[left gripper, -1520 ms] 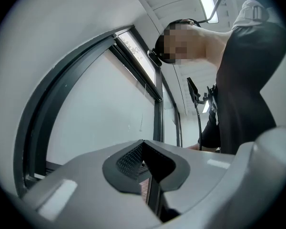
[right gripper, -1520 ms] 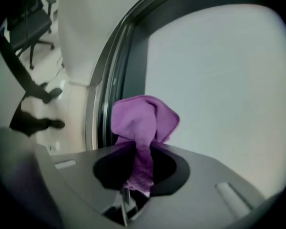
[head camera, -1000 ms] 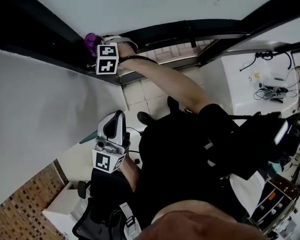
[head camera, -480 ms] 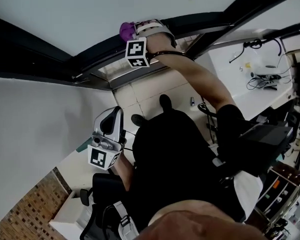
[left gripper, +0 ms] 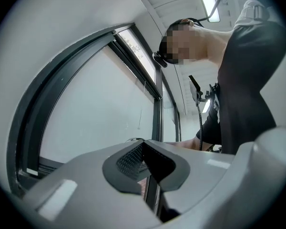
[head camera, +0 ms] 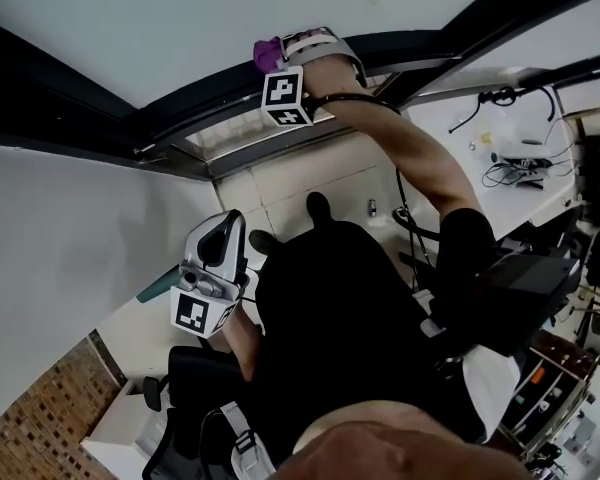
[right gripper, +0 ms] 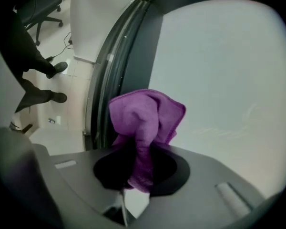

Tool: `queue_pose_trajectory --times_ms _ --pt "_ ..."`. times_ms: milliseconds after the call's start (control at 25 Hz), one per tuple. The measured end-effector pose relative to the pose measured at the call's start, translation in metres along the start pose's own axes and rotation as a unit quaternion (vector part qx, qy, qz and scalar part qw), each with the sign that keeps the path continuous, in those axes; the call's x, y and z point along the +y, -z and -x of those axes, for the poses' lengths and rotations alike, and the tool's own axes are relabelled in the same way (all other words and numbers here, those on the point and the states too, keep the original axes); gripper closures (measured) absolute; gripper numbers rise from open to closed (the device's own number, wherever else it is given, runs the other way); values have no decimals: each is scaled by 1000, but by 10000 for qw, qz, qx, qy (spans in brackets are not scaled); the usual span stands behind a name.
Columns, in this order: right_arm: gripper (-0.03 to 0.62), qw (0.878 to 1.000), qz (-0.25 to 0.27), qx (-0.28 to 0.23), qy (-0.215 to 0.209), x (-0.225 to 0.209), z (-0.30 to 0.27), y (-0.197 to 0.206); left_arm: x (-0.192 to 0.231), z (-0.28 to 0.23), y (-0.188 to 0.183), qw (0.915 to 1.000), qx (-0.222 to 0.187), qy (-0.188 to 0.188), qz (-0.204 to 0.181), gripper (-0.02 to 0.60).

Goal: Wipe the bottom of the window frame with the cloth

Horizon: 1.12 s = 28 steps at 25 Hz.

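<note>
The cloth [right gripper: 145, 123] is a soft purple bunch, nappy like microfibre. It is folded over itself with one narrow tail pinched between the jaws of my right tongs [right gripper: 138, 168], which are clamped on it. From my head camera the cloth [head camera: 267, 54] sits at 12 o'clock, up against the dark bar of the window frame [head camera: 180, 133]. I cannot tell whether it actually presses on the metal. The right tongs [head camera: 280, 60] reach up there at the end of my bare forearm [head camera: 400, 158].

In the right gripper view the frame [right gripper: 119, 66] runs from 7 o'clock up towards 12 as smooth dark rails with a paler strip between them. At 3 o'clock of the cloth is flat, milky glass [right gripper: 219, 70].

Beyond the frame, at 9 o'clock, is a pale tiled floor [right gripper: 71, 118] with my two dark shoes [right gripper: 57, 98]. A wheeled office chair [right gripper: 43, 4] stands at 11 o'clock.

My left tongs [head camera: 225, 236] hang low at 8 o'clock in the head view, well apart from the window. They are smooth grey plastic with ribbed black pads [left gripper: 131, 157]. The left tongs [left gripper: 145, 159] have their jaws closed together with nothing between them.

A white desk [head camera: 500, 203] strewn with black cables [head camera: 515, 173] lies at 3 o'clock. A brick-patterned surface [head camera: 40, 418] fills the corner at 8 o'clock.
</note>
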State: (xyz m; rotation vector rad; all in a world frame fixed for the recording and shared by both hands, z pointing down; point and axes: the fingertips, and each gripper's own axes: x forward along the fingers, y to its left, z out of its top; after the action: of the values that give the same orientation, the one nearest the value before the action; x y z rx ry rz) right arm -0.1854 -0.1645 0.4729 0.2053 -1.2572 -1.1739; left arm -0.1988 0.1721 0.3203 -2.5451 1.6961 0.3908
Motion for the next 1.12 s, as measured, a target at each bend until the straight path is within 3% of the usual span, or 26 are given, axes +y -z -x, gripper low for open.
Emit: queue_pose_trajectory --times_ms 80,120,200,240,320,400,520,680,800,840,920,1040,1120 --pt "530 9991 52 -108 -410 14 12 5 2 0 -1 10000 -14 -28 -32 580" --pt "528 9962 58 -295 -812 26 23 6 4 1 -1 10000 -6 -37 -46 580" --pt "528 9797 -53 -981 -1745 46 55 3 8 4 -1 10000 -2 -77 -54 580" --pt "526 9708 -228 -1359 -1964 42 69 1 10 6 0 9999 -24 -108 -41 580" --pt "525 9673 -701 -1833 -1608 6 76 4 13 6 1 9998 -100 -143 8 580" --pt "525 9715 -932 -1914 -1041 -25 57 5 11 4 4 9998 -133 -90 71 580" --pt "526 9786 -555 -1731 -959 -6 25 2 0 -2 5 9999 -132 45 72 580" --pt "525 9752 307 -1570 -1530 59 69 14 2 -5 8 9999 -4 56 88 580" --pt "525 9470 836 -1949 -2412 123 122 19 10 -6 8 9999 1 -74 84 580" --pt "525 9379 691 -2219 -2573 131 135 22 11 -6 9 9999 27 -78 85 580" --pt "525 9254 -399 -2925 -2375 103 147 33 14 -9 11 9999 69 -29 81 580" --pt "525 8946 -2678 -3382 -1164 6 121 66 11 -24 7 9999 81 137 58 580" --pt "525 8787 -3464 -3225 -625 -30 82 80 3 -36 7 9995 146 285 39 580"
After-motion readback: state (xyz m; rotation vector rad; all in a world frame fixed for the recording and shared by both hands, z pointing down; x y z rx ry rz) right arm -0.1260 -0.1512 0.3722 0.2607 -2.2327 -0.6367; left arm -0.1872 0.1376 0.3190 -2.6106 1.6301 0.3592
